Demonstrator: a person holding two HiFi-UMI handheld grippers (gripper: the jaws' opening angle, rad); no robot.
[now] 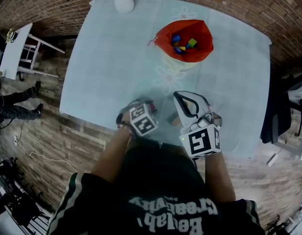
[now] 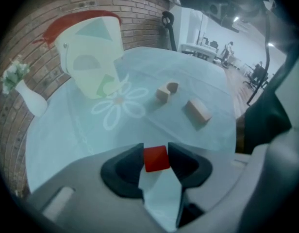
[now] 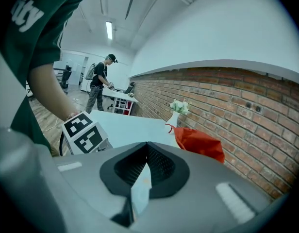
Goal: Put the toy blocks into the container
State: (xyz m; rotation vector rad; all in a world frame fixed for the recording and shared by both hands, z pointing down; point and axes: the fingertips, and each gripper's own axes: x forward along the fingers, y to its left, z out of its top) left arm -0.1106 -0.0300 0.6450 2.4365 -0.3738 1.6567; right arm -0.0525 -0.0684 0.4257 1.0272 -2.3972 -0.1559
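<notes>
My left gripper is shut on a small red block, whose sides touch both dark pads, low over the pale blue table. In the head view this gripper is near the table's front edge. Ahead of it lie three wooden blocks: a long one, a cube and a round piece. The container, a white pail lined with a red bag, holds several coloured blocks. It stands at the far left in the left gripper view. My right gripper is shut on nothing and held beside the left one.
A white vase with flowers stands at the table's far edge. A brick wall runs behind the table. A white chair and a person's legs are on the floor to the left. Another person stands far off.
</notes>
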